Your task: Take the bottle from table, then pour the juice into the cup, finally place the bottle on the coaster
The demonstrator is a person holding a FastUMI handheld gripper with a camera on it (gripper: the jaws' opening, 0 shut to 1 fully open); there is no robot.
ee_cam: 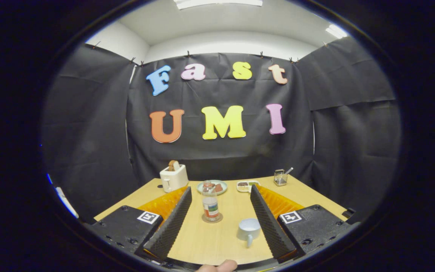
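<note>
A clear plastic bottle with a coloured label and a little reddish juice at its bottom stands upright on a round coaster, in the middle of the wooden table. It is between my two fingers, nearer the left one, and touches neither. A pale cup sits on the table close to the inside of the right finger, its handle pointing back toward me. My gripper is open wide, with nothing held.
Along the table's far side stand a white toaster with a slice of bread, a green plate of food, a small white dish and a glass jar with a spoon. A person's fingertip shows below the fingers.
</note>
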